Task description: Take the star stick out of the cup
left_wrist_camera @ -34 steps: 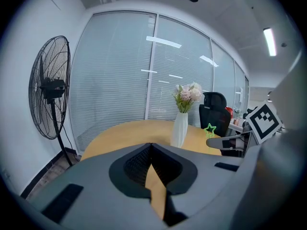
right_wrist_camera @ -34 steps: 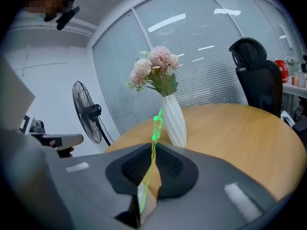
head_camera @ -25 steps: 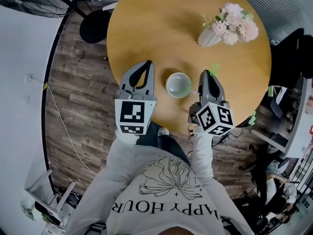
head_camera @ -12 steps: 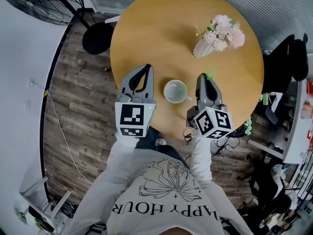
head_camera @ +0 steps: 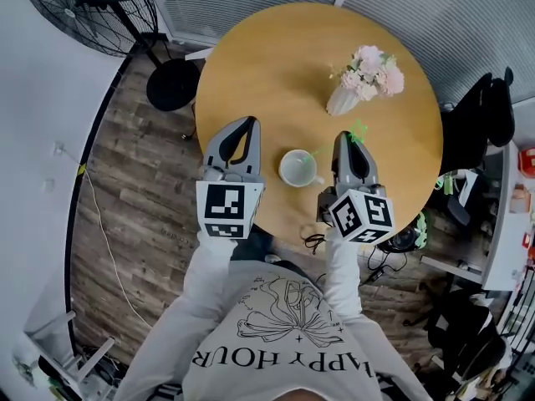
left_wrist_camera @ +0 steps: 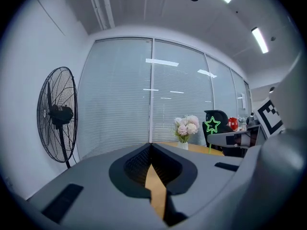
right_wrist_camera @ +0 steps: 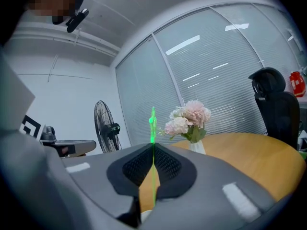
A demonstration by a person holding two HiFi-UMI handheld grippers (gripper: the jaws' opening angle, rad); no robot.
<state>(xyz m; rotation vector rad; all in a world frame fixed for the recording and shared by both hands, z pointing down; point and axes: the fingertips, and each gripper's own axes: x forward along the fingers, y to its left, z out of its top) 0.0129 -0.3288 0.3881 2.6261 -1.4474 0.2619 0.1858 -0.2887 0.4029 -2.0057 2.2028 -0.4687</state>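
A white cup (head_camera: 299, 168) stands near the front edge of the round wooden table (head_camera: 276, 65). My right gripper (head_camera: 346, 137) hovers just right of the cup and is shut on the thin green star stick (head_camera: 359, 129). In the right gripper view the stick (right_wrist_camera: 153, 128) runs up between the closed jaws, its star seen edge-on above them. The stick's lower end slants toward the cup's rim; I cannot tell whether it is inside. My left gripper (head_camera: 249, 122) is left of the cup, shut with nothing in it. From the left gripper view the star (left_wrist_camera: 211, 125) shows at the right.
A vase of pink flowers (head_camera: 359, 78) stands on the far right of the table. A black floor fan (head_camera: 92, 7) is at the far left by the wall, with its round base (head_camera: 171, 83) beside the table. A black office chair (head_camera: 476, 124) and cluttered desks are at the right.
The head view has drifted, so the table sits lower and further right in the picture. Both grippers keep their places beside the cup, and the right one still holds the stick.
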